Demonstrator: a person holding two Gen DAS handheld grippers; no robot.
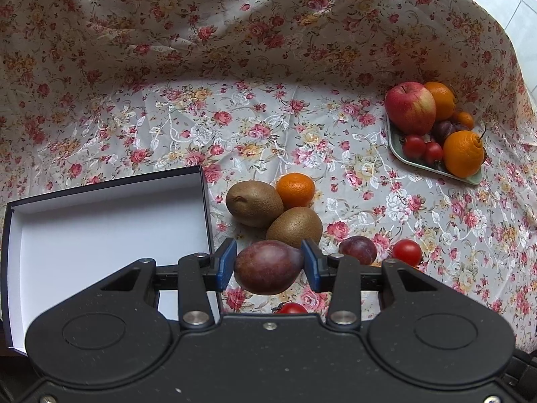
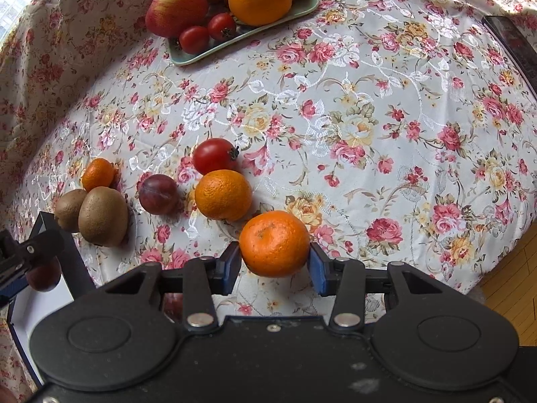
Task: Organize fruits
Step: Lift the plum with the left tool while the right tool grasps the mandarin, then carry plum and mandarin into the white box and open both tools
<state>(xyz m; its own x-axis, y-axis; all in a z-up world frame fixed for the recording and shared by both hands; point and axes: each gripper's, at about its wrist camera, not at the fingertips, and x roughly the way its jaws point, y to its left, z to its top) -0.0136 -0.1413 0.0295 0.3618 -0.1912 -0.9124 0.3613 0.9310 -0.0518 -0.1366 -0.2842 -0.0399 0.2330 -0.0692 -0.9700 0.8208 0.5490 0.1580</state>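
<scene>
My left gripper (image 1: 268,265) is shut on a dark purple plum (image 1: 266,267), just right of an open white-lined box (image 1: 100,235). Two kiwis (image 1: 254,204) and a mandarin (image 1: 295,190) lie just beyond it, with another plum (image 1: 357,250) and a cherry tomato (image 1: 406,252) to the right. My right gripper (image 2: 275,265) is shut on a mandarin (image 2: 274,243) above the cloth. In the right wrist view a second mandarin (image 2: 223,194), a tomato (image 2: 214,155), a plum (image 2: 158,194), kiwis (image 2: 102,216) and the left gripper (image 2: 20,262) show at left.
A green plate (image 1: 433,164) at the far right holds an apple (image 1: 410,107), oranges, plums and cherry tomatoes; it shows at the top in the right wrist view (image 2: 201,55). A floral cloth covers the table and rises behind. A dark object (image 2: 513,47) lies at the right edge.
</scene>
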